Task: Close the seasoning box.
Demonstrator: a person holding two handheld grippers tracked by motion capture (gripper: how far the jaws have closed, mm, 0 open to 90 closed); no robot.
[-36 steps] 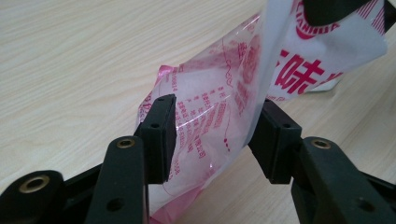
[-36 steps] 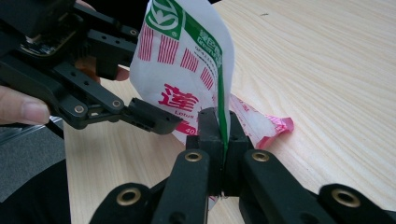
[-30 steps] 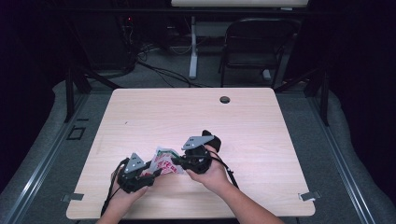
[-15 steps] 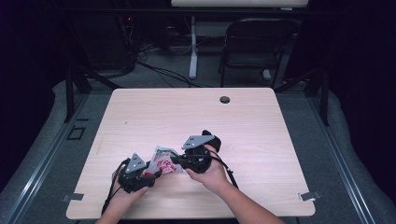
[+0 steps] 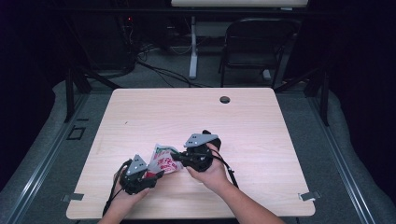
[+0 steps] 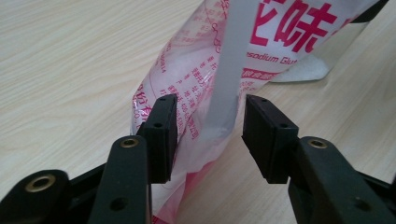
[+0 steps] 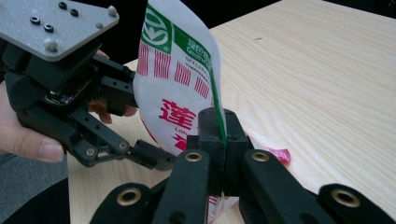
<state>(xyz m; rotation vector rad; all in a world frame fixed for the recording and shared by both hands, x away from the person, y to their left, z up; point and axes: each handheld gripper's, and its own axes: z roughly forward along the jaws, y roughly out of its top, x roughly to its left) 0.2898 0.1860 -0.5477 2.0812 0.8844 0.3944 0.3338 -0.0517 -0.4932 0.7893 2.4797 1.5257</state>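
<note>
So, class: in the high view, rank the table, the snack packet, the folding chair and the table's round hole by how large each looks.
1. Table, by far the largest.
2. Folding chair; it stands farther from the camera, so it looks smaller than it is.
3. Snack packet.
4. Round hole, the smallest.

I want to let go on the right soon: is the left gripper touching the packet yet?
Touching. In the left gripper view the left gripper straddles the packet: one pad lies against the film, the other stands clear of it.

Both claws, left [image 5: 156, 173] and right [image 5: 176, 157], meet a printed packet [image 5: 163, 161] on the table [image 5: 261, 135].
</note>
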